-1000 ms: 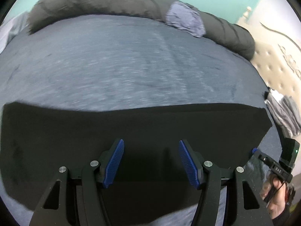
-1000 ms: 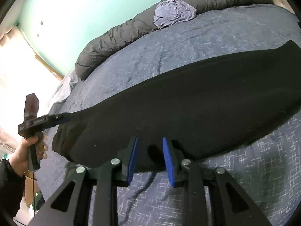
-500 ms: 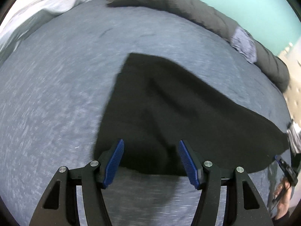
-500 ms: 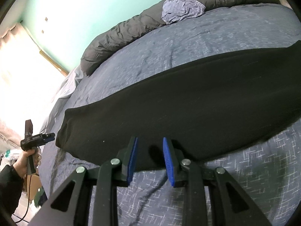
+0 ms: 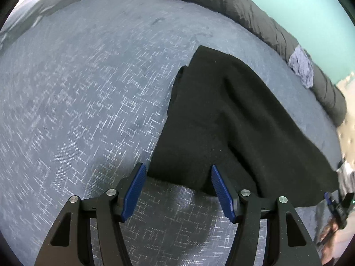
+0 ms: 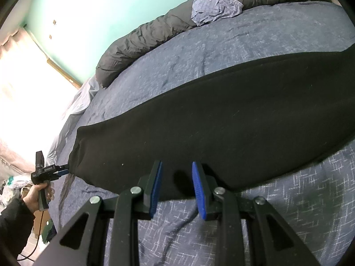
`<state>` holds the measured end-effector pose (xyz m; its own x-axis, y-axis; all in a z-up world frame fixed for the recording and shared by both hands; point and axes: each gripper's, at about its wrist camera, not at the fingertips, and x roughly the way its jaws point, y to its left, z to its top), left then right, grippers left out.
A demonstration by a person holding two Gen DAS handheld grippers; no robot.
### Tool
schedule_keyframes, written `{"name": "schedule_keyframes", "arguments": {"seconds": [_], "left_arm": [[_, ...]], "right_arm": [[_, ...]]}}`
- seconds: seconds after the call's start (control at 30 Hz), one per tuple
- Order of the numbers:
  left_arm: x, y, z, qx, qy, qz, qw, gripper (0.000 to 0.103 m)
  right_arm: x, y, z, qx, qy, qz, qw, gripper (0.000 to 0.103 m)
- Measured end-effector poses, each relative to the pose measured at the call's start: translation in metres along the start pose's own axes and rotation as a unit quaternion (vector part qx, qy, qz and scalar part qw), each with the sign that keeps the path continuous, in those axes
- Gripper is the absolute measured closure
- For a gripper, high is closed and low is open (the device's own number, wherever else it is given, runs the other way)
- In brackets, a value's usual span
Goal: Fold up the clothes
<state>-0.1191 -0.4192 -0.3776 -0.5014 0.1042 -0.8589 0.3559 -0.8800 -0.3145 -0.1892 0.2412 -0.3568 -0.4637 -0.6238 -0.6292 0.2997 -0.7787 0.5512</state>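
Observation:
A black garment (image 5: 233, 119) lies flat in a long strip on the blue-grey bedspread (image 5: 84, 93); it also fills the right wrist view (image 6: 233, 115). My left gripper (image 5: 178, 180) is open and empty, its blue pads straddling the garment's near left corner just above the bed. My right gripper (image 6: 176, 177) is open and empty, with its tips at the garment's near long edge. The left gripper also shows in the right wrist view (image 6: 64, 168), by the garment's far left end.
A rolled dark grey duvet (image 6: 155, 33) lies along the far edge of the bed, with a crumpled pale blue checked cloth (image 6: 216, 6) on it. A teal wall stands behind. A bright curtained window (image 6: 26, 84) is at the left.
My left gripper has swung left and drawn back to the garment's left corner, from facing its long edge. The right gripper has stayed at the near edge.

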Motion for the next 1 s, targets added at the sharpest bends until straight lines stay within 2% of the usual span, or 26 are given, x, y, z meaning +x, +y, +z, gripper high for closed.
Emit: {"name": "schedule_keyframes", "arguments": {"seconds": [0.13,0.27,0.4,0.43,0.47,0.6,0.73,0.8,0.93,0.97,1.0], "left_arm": [[0.009,0.007,-0.005,-0.021,0.014,-0.018,0.9995,0.038],[0.011,0.013,-0.008,-0.048,0.008,-0.038,0.9981,0.04],[0.005,0.013,-0.006,-0.054,-0.004,-0.05,0.9973,0.05],[0.003,0.01,-0.005,-0.043,-0.007,-0.047,0.9979,0.051],[0.001,0.007,-0.004,-0.033,-0.007,-0.043,0.9985,0.057],[-0.002,0.006,-0.004,-0.026,-0.006,-0.034,0.9991,0.067],[0.005,0.011,-0.008,-0.028,-0.013,-0.034,0.999,0.068],[0.007,0.011,-0.01,-0.029,-0.023,-0.038,0.9986,0.064],[0.011,0.015,-0.015,-0.036,-0.032,-0.048,0.9977,0.061],[0.012,0.015,-0.017,-0.036,-0.037,-0.051,0.9974,0.06],[0.013,0.015,-0.019,-0.037,-0.041,-0.053,0.9971,0.058]], "right_arm": [[0.001,0.0,0.0,0.001,0.0,0.001,1.0,0.076],[0.001,-0.001,0.001,0.002,0.0,0.0,1.0,0.076],[0.002,-0.001,0.0,0.001,0.001,0.001,1.0,0.076],[0.002,-0.001,0.0,0.002,0.001,0.002,1.0,0.076],[0.002,-0.001,0.0,0.002,0.001,0.003,1.0,0.076],[0.002,0.001,-0.001,-0.001,0.001,0.004,1.0,0.076],[0.001,0.007,0.001,-0.016,-0.003,0.0,1.0,0.076],[-0.001,0.012,0.002,-0.031,-0.007,0.001,1.0,0.076],[0.016,0.044,0.01,-0.068,0.008,0.015,0.998,0.075],[0.021,0.053,0.013,-0.077,0.013,0.019,0.997,0.074],[0.025,0.061,0.015,-0.087,0.017,0.023,0.996,0.066]]}}
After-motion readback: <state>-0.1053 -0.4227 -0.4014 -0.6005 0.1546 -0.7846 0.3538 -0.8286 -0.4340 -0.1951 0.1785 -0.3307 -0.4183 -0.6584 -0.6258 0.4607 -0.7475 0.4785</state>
